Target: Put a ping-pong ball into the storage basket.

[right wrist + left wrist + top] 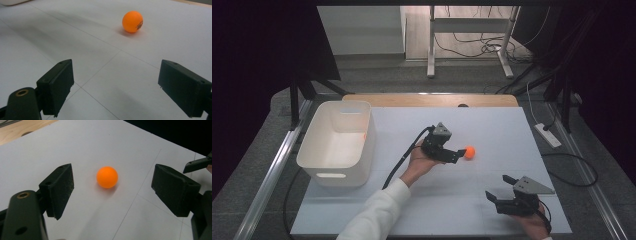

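Resting on the white table, the orange ball lies just ahead of the left gripper, between its spread jaws but untouched, while the right gripper waits well apart, jaws wide.

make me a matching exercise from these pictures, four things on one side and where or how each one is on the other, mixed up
Things:
1. orange ball
2. white bin
3. left gripper
4. right gripper

Places or states:
A. at the left side of the table, nothing visible inside
B. near the front right corner of the table, open, ball well ahead of it
C. lying on the white table top, touched by nothing
D. near the middle of the table, open, fingers either side of the ball but apart from it

Pairs: 1-C, 2-A, 3-D, 4-B
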